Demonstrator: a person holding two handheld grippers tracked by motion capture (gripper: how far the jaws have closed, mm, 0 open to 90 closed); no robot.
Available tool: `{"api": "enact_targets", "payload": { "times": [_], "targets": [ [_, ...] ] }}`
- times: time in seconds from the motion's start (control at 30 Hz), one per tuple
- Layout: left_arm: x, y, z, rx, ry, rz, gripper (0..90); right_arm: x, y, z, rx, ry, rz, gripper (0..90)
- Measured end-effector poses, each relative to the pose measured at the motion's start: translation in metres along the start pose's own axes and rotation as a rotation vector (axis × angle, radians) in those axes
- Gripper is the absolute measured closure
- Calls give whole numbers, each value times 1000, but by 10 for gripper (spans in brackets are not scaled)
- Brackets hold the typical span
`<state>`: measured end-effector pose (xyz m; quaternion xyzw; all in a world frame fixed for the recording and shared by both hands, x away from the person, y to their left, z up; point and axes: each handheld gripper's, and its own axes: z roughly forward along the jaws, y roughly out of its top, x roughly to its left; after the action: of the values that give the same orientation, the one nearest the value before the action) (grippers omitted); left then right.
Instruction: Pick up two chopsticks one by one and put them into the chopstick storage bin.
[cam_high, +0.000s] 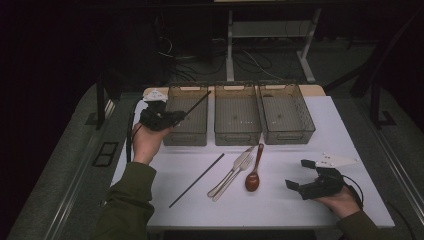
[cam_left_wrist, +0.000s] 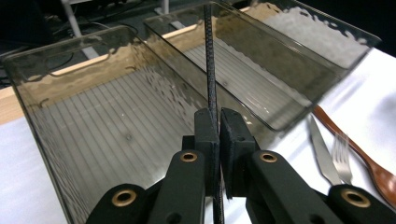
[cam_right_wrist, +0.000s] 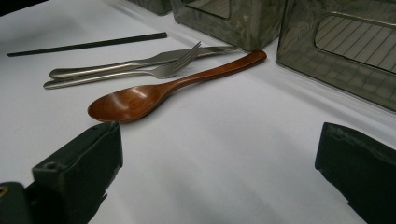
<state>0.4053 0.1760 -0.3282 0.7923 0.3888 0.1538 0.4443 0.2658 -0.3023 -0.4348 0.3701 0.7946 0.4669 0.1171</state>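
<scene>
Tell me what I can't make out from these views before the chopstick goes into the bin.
- Held chopstick: far tip cut off by the top edge of the left gripper view; in the high view it is too thin and dark to tell whether it touches the left bin.
- Knife: blade tip hidden behind the middle bin in the right gripper view.

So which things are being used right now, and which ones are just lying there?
In use:
- left gripper, shut on the thin black chopstick
- leftmost clear grey plastic bin, beneath that chopstick

Just lying about:
- second black chopstick
- steel knife
- steel fork
- brown wooden spoon
- right gripper, open
</scene>
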Motion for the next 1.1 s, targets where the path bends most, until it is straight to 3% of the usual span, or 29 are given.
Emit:
{"api": "enact_targets", "payload": {
  "times": [0.37, 0.87, 1.1],
  "targets": [
    [16, 13, 28, 33, 68, -12, 856, 0, 0, 0, -1, 7, 0, 2],
    [48, 4, 71, 106, 121, -110, 855, 0, 1, -1, -6, 12, 1, 2],
    [50, 7, 91, 171, 134, -93, 853, 0, 1, -1, -8, 17, 0, 2]
  ]
}}
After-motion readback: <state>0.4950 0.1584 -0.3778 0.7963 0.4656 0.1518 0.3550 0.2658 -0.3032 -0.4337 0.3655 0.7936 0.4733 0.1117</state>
